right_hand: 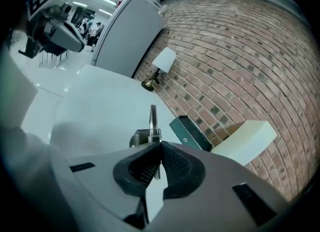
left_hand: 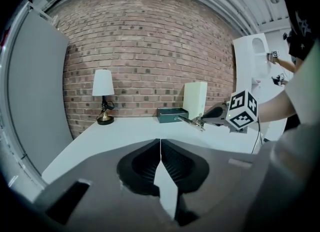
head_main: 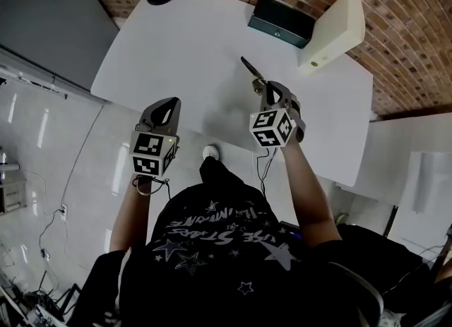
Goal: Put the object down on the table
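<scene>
Closed jaws of the right gripper (right_hand: pixel 159 151) pinch a slim metal tool (right_hand: pixel 153 118), its long axis pointing forward above the white table (head_main: pixel 176 43) directly below, while the left gripper (left_hand: pixel 160 148), jaws together on nothing, hovers apart near the table's edge.

Head view steeply down; gripper views face brick wall (left_hand: pixel 150 35); all share table (head_main: pixel 198 57).

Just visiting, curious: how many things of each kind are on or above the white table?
Table lamp, white shade, brass base: 1
Boxes, dark green box and cream box: 2
Slim metal tool in right gripper's jaws: 1
Total: 4
</scene>
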